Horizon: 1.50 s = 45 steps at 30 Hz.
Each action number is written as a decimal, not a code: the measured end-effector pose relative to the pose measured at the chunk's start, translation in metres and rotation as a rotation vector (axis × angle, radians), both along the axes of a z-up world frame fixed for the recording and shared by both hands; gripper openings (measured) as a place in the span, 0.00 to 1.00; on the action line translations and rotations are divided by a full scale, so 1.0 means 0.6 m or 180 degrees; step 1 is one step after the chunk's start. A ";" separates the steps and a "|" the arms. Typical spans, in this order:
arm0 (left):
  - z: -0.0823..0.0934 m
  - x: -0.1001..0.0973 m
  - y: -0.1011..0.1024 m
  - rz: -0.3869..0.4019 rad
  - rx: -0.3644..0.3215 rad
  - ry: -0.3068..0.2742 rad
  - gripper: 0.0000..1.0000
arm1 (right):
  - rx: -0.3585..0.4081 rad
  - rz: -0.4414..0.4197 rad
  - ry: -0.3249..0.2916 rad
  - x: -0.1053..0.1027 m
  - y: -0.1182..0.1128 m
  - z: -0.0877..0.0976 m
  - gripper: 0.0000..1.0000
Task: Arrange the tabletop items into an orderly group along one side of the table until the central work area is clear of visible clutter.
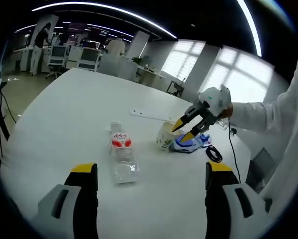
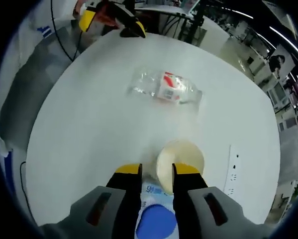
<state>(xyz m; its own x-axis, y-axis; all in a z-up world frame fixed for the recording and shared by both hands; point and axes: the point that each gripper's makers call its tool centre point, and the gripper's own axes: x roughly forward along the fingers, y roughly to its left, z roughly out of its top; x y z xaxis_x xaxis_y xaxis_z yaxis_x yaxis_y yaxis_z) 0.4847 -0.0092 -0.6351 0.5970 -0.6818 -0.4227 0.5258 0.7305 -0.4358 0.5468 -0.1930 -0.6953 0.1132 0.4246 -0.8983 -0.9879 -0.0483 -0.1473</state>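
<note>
Two facing cameras above one white worktop (image 1: 64,114)

The left gripper view looks across from farther back; the right gripper view looks steeply down, close. Both share the plastic bottle (image 1: 122,152) and paper cup (image 2: 180,160).

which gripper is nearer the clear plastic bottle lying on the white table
Left. The left gripper hangs just short of the clear plastic bottle; the right gripper is beyond it, at the pale round cup.

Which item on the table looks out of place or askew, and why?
The clear plastic bottle lies on its side in the middle of the white table, apart from the cup and blue-and-white packet near the right gripper.
</note>
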 end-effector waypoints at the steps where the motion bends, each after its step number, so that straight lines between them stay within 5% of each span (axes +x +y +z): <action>1: 0.001 0.000 -0.001 -0.0005 0.0003 -0.0004 0.92 | 0.0010 -0.0001 -0.0009 0.000 0.000 0.001 0.24; 26: 0.021 -0.002 -0.013 -0.0082 0.0029 -0.0067 0.92 | 0.0366 -0.0316 -0.0102 0.001 0.000 0.046 0.47; 45: 0.047 -0.008 -0.035 -0.0262 0.0091 -0.0160 0.94 | 0.0669 -0.0635 -0.0126 -0.012 -0.006 0.087 0.55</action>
<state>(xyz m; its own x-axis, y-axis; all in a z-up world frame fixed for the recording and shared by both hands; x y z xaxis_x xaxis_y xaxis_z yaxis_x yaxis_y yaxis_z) 0.4798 -0.0299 -0.6068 0.5605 -0.7175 -0.4136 0.6052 0.6958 -0.3869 0.5395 -0.1968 -0.6432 0.2462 0.5667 -0.7863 -0.9681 0.1820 -0.1720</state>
